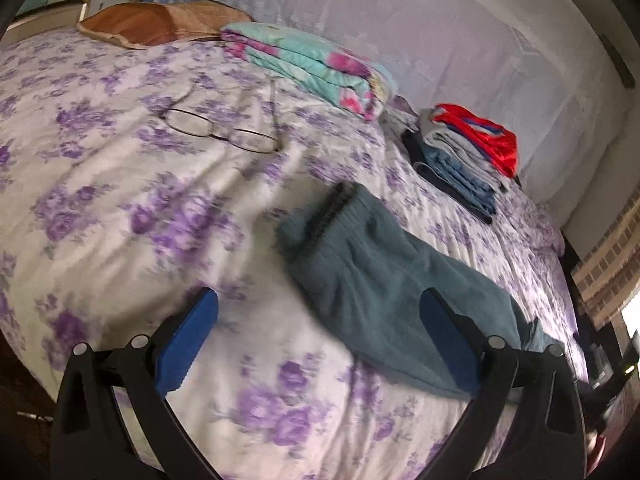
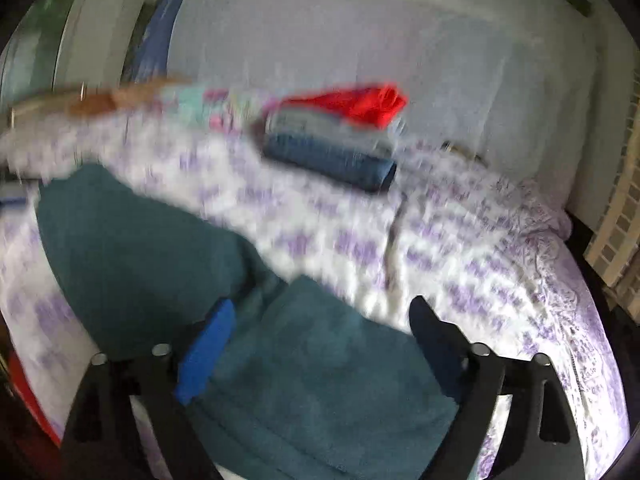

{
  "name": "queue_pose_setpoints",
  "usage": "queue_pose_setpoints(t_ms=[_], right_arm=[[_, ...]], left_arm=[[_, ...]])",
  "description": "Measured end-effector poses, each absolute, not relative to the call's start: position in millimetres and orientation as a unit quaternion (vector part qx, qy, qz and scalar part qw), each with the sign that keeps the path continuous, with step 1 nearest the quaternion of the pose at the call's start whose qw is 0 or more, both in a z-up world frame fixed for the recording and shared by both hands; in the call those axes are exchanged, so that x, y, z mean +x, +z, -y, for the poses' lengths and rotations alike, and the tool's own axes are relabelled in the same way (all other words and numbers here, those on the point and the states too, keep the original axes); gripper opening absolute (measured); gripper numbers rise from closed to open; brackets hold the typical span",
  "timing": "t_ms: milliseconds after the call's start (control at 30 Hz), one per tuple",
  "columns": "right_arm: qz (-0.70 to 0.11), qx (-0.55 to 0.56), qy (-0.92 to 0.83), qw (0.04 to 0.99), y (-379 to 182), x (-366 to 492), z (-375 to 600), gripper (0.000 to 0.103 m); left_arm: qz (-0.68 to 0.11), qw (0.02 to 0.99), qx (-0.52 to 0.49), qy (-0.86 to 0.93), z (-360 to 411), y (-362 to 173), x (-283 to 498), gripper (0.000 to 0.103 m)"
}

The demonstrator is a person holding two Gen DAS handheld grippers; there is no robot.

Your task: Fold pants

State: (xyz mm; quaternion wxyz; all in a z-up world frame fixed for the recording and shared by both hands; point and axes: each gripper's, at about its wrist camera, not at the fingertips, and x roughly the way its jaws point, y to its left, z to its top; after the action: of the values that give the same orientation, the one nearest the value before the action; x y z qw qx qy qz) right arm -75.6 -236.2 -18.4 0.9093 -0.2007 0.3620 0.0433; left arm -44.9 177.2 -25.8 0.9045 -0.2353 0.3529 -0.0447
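Observation:
Teal-grey fleece pants [image 1: 372, 276] lie on the floral bed sheet [image 1: 120, 208], waistband toward the far side, legs running to the lower right. My left gripper [image 1: 320, 300] hovers open above the sheet; its right finger overlaps the pants' near edge and nothing sits between the pads. In the blurred right wrist view the same pants [image 2: 132, 248] fill the lower left. My right gripper [image 2: 324, 312] stands wide open over a folded part of the pants [image 2: 320, 380], pads apart from the cloth.
Eyeglasses [image 1: 224, 132] rest on the sheet to the left. A folded floral blanket [image 1: 312, 68] and a brown pillow [image 1: 160, 24] lie at the back. A stack of folded clothes topped with red fabric [image 1: 468, 152] sits by the wall, also the stack [image 2: 336, 140].

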Motion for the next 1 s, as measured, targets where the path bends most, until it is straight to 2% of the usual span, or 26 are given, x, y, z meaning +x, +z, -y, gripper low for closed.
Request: queue_pose_setpoints(t_ms=[100,167,267,400,467,500,567,633,700,767,800,867,900,1000], right_arm=[[-0.356,-0.154,0.064,0.919,-8.9,-72.5,248.7,0.093],[-0.386,-0.116,0.082,0.911,-16.8,-61.3,261.4,0.094],[-0.386,-0.081,0.096,0.914,-13.8,-58.4,273.7,0.095],[-0.381,-0.069,0.102,0.916,-12.7,-56.5,277.8,0.095],[-0.366,-0.069,0.100,0.923,-6.6,-76.6,270.9,0.094],[-0.344,-0.067,0.093,0.932,-0.6,-82.3,272.9,0.094],[-0.308,-0.064,0.082,0.946,11.9,-97.6,273.7,0.094],[-0.284,-0.069,0.066,0.954,22.3,-104.4,275.2,0.094],[-0.310,-0.102,0.041,0.944,16.1,-95.9,272.0,0.094],[-0.395,-0.160,0.036,0.904,-17.6,-74.4,262.1,0.095],[-0.388,-0.155,0.036,0.908,-15.3,-73.9,262.3,0.095],[-0.378,-0.141,0.043,0.914,-10.4,-74.0,266.2,0.098],[-0.386,-0.137,0.044,0.911,-14.5,-72.2,268.2,0.098],[-0.385,-0.121,0.049,0.914,-13.0,-71.4,273.5,0.098]], left_arm=[[-0.358,0.900,-0.246,-0.032,-185.3,-27.0,-37.7,0.098],[-0.366,0.899,-0.242,-0.024,-183.6,-29.0,-26.6,0.098],[-0.382,0.905,-0.188,-0.004,-167.0,-34.4,-6.9,0.098],[-0.359,0.917,-0.175,0.000,-162.3,-36.6,-3.2,0.096],[-0.351,0.918,-0.183,0.005,-166.8,-36.0,-4.7,0.081],[-0.351,0.918,-0.184,0.010,-169.1,-35.4,-4.1,0.069],[-0.350,0.917,-0.190,0.005,-172.8,-34.0,-3.6,0.059],[-0.348,0.917,-0.194,-0.005,-173.7,-30.7,-2.2,0.041],[-0.342,0.919,-0.196,-0.010,-172.3,-26.1,-2.6,0.032],[-0.343,0.921,-0.186,-0.008,-168.4,-24.7,-1.2,0.032],[-0.348,0.920,-0.181,-0.007,-166.9,-26.2,-0.1,0.032],[-0.359,0.915,-0.185,-0.004,-167.6,-30.9,0.6,0.039],[-0.361,0.913,-0.192,-0.006,-168.2,-32.2,0.2,0.048],[-0.364,0.910,-0.197,-0.016,-167.1,-32.2,-7.3,0.051]])
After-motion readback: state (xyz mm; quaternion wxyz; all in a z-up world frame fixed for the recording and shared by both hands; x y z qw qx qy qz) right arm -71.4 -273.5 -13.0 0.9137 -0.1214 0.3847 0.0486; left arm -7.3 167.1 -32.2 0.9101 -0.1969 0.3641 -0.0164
